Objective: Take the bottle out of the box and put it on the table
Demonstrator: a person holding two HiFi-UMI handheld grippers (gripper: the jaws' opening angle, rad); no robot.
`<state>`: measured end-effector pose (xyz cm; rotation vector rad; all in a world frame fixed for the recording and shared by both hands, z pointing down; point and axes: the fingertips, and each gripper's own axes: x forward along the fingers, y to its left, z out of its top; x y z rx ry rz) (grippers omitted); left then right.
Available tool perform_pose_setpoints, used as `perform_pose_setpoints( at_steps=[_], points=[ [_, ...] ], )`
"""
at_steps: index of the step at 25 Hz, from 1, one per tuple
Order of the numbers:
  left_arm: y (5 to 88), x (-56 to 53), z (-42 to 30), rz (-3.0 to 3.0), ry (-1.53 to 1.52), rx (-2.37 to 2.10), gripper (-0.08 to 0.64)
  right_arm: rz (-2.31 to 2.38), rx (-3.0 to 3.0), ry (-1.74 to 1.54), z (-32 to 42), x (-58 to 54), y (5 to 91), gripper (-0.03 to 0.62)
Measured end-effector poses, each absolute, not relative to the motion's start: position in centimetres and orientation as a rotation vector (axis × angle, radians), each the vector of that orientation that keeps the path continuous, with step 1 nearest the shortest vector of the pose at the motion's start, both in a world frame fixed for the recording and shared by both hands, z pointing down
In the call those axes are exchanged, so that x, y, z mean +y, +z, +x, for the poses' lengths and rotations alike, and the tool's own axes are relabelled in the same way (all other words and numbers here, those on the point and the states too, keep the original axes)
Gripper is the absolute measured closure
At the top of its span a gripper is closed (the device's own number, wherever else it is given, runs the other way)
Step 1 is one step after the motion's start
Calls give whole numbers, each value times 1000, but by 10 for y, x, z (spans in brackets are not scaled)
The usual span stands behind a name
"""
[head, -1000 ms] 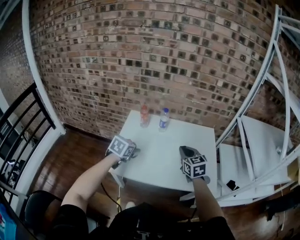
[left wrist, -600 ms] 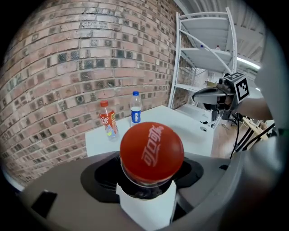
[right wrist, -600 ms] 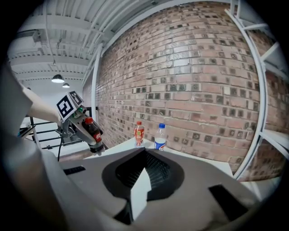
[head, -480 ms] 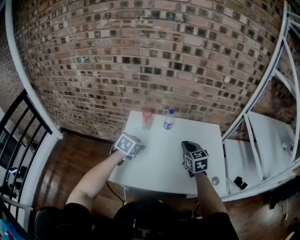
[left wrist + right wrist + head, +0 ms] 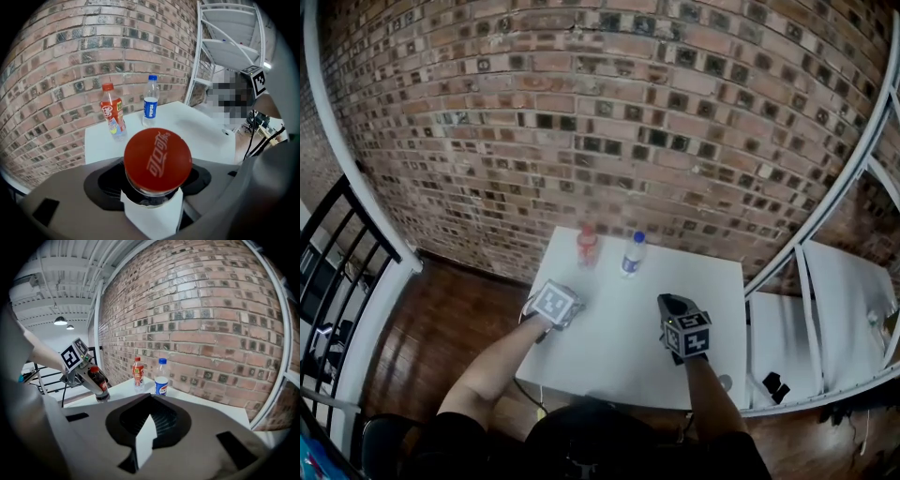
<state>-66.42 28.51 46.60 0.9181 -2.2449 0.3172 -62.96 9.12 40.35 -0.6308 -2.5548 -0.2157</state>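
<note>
A cola bottle with a red cap (image 5: 158, 160) sits between the jaws of my left gripper (image 5: 157, 187), which is shut on it. The right gripper view shows that gripper (image 5: 77, 363) holding the dark bottle (image 5: 98, 383) tilted just above the white table (image 5: 675, 281) at its left edge. From the head view the marker cube of the left gripper (image 5: 567, 305) hides the bottle. My right gripper (image 5: 673, 307) hovers over the table's right half, open, with nothing between its jaws (image 5: 150, 427). No box is in view.
Two bottles stand at the table's far edge by the brick wall: an orange-red drink (image 5: 587, 246) and a clear one with a blue label (image 5: 631, 253). A small grey round thing (image 5: 727, 382) lies near the front right corner. White stair frame (image 5: 825, 187) stands right, black railing (image 5: 337, 244) left.
Both grippers have moved forward over the table, toward the two standing bottles, and a little lower. The left one keeps its hold on the cola bottle.
</note>
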Motion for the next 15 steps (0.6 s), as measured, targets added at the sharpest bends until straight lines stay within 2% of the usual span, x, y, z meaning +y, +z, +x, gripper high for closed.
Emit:
perform_pose_setpoints(
  at_steps=[15],
  points=[
    [527,290,-676,830,354,-2198,245,-657,-2479,-175,-649,85,441,589]
  ],
)
